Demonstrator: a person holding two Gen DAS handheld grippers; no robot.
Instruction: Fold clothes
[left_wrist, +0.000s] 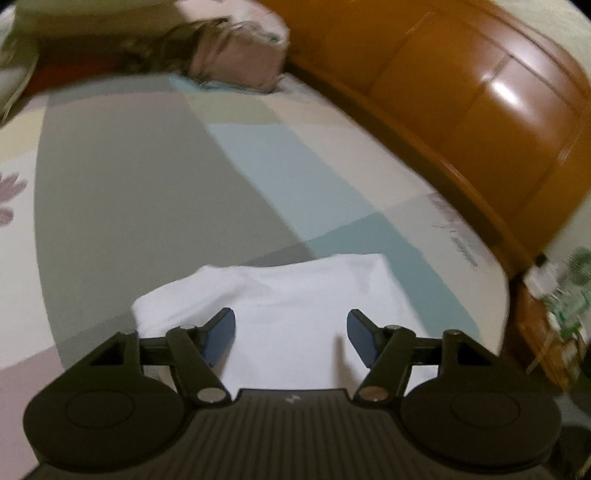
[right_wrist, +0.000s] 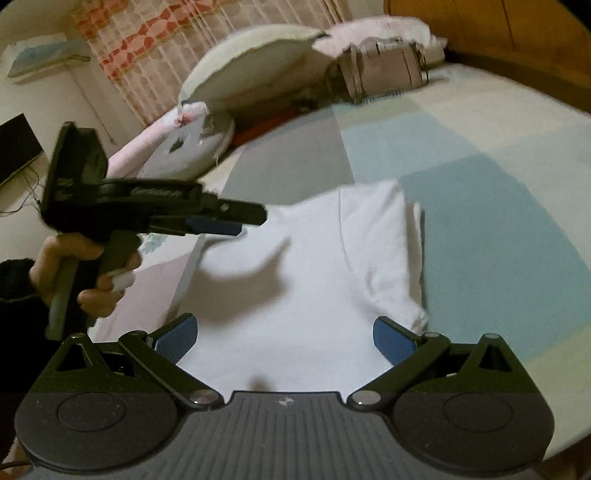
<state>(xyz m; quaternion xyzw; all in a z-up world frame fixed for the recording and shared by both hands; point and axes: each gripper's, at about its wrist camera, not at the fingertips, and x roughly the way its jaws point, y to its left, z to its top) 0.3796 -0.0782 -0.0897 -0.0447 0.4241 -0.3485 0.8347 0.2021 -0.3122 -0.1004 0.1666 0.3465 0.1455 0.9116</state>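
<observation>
White shirt (right_wrist: 306, 280), folded, flat on bed (right_wrist: 498, 206). Left gripper (left_wrist: 291, 332) above shirt's edge, jaws apart, empty. Right gripper (right_wrist: 284, 339) over shirt, jaws wide, gripping nothing.

A plain white garment (right_wrist: 314, 280) is lying on a bedsheet (right_wrist: 498, 221) showing pastel blocks of teal, pale blue, grey, cream and pink. Beyond the garment, a dusty-pink bag (right_wrist: 384, 70) is sitting beside an orange-brown wooden headboard (left_wrist: 461, 99). Blue pads (right_wrist: 391, 341) are lining the black grippers.
</observation>
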